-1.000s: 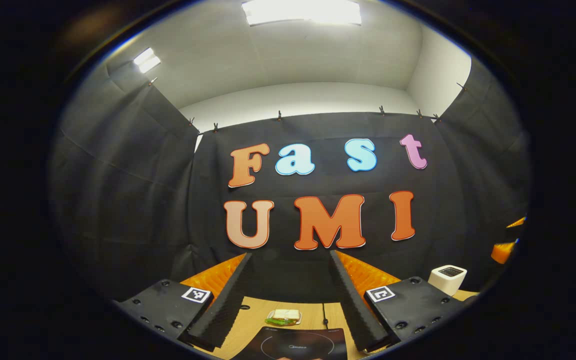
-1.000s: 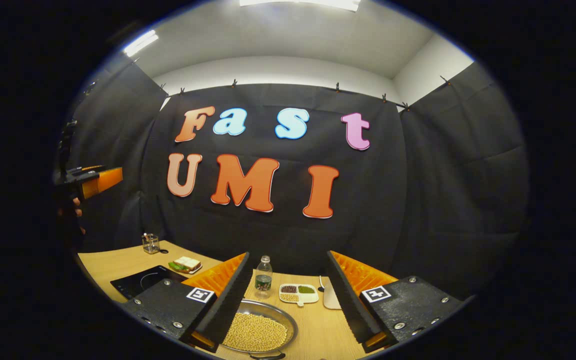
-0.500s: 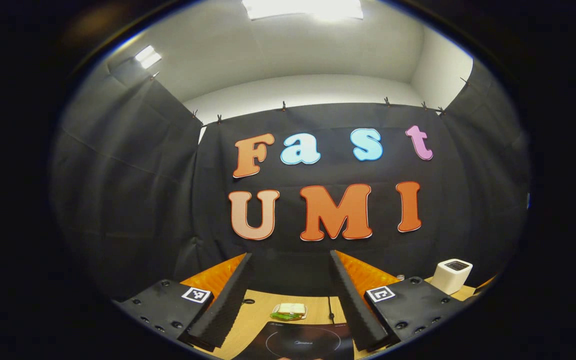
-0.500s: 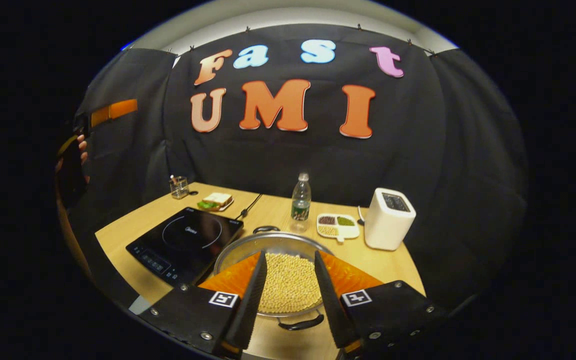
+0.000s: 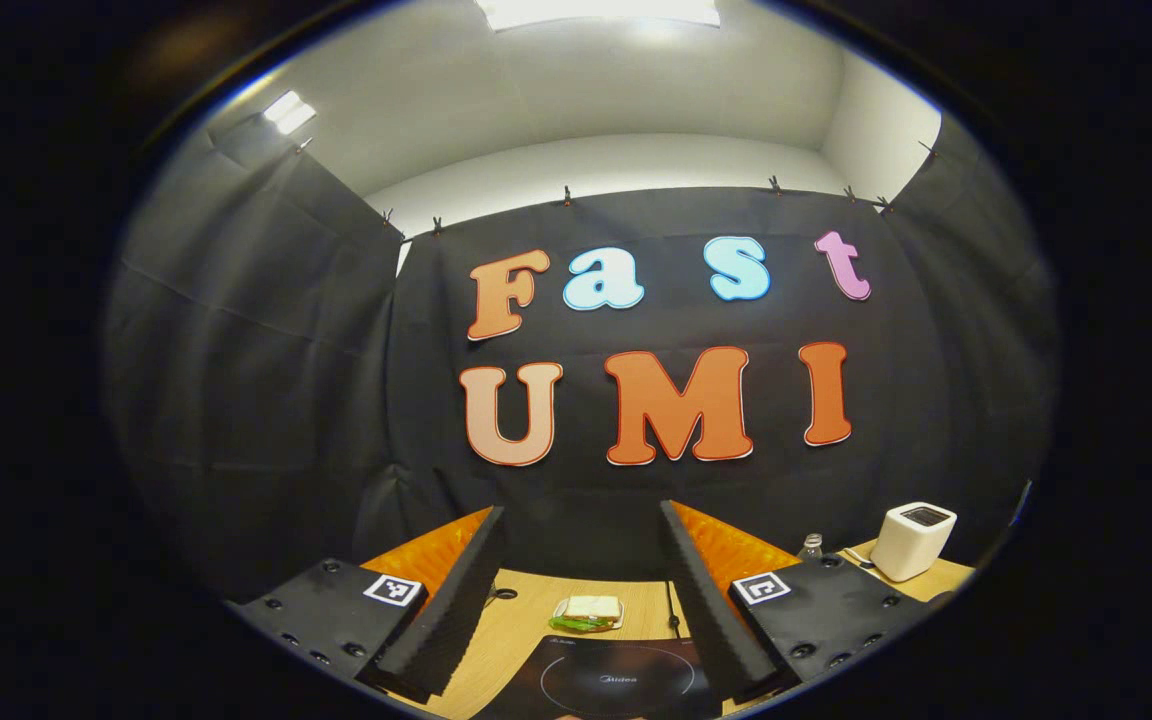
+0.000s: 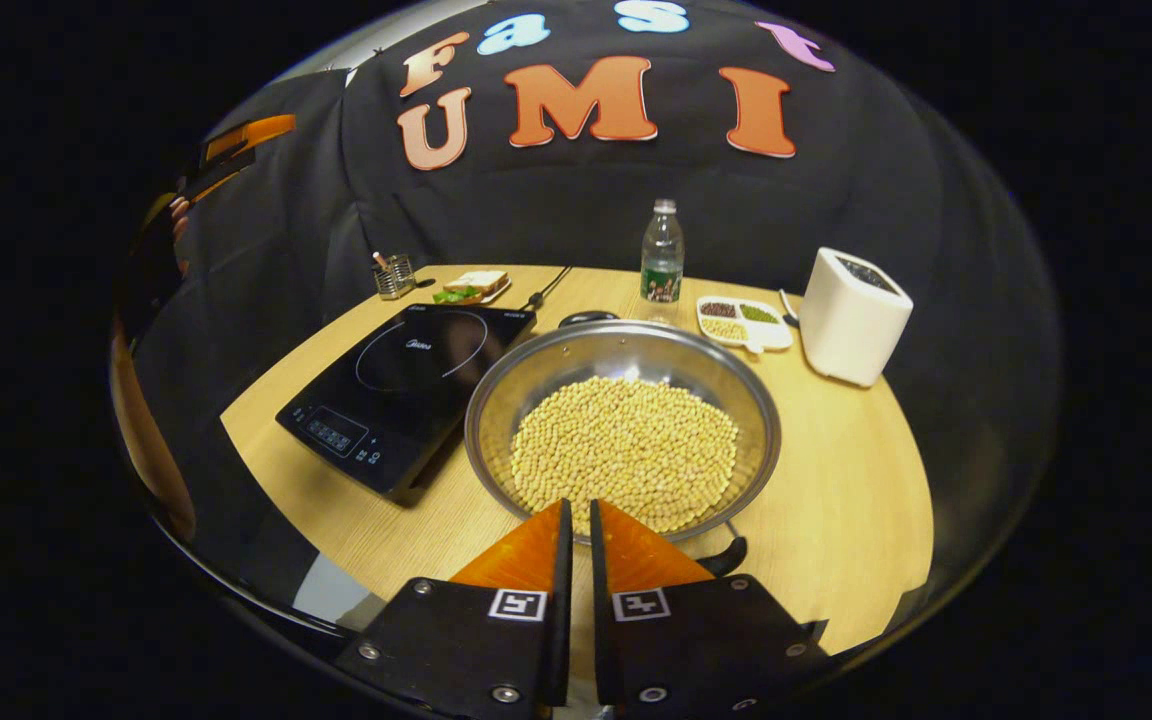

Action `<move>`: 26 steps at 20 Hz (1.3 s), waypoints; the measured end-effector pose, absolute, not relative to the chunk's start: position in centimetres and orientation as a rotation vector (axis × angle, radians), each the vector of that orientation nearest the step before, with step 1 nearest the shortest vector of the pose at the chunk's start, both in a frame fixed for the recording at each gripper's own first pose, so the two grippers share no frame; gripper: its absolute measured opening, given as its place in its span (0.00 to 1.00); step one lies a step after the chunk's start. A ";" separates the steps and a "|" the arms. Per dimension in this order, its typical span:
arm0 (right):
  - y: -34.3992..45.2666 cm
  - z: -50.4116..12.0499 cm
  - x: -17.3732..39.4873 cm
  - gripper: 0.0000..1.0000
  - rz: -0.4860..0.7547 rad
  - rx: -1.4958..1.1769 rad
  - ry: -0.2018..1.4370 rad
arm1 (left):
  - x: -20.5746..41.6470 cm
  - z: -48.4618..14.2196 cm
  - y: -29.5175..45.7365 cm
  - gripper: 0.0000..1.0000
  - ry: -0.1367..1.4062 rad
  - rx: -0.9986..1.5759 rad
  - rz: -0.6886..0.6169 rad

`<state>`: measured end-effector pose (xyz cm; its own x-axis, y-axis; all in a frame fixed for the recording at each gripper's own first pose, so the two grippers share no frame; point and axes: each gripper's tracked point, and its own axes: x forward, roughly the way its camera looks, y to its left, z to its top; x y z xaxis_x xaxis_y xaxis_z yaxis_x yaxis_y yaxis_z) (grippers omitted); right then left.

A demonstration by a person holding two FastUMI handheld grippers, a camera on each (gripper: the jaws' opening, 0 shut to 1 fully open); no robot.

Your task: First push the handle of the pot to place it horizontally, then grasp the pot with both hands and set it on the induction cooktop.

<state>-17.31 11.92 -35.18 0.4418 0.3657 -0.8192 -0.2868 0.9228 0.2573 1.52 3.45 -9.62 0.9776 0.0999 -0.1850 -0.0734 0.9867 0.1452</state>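
Hovering above the near rim of the pot (image 6: 626, 400), the right gripper (image 6: 577, 515) has its two orange fingers pressed almost together with only a thin slit between them and nothing in it. Just right of the fingertips, the pot's near black handle (image 6: 733, 556) pokes out from under the rim; a second dark handle (image 6: 586, 318) sits at the far rim. The steel pot is full of pale beans and stands on the wooden table (image 6: 856, 500), touching or just beside the right edge of the black induction cooktop (image 6: 406, 385). Beyond it stand a water bottle (image 6: 662, 252), a divided dish of beans (image 6: 742, 321) and a white toaster (image 6: 851, 315); a sandwich (image 6: 473, 286) and a small glass holder (image 6: 394, 276) lie behind the cooktop. The left gripper (image 5: 581, 525) is held higher, fingers spread wide and empty, over the cooktop's far side.
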 end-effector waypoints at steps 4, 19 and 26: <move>12.6 -37.1 -19.2 0.04 0.425 0.136 1.139 | 1.9 -10.8 3.7 0.97 0.213 0.129 0.089; 12.2 -42.1 -20.8 0.00 0.326 0.441 1.449 | 3.1 -12.3 4.6 0.97 0.251 0.153 0.106; 8.4 -44.1 -19.1 0.00 0.160 0.474 1.471 | 3.3 -12.3 4.6 0.97 0.245 0.154 0.095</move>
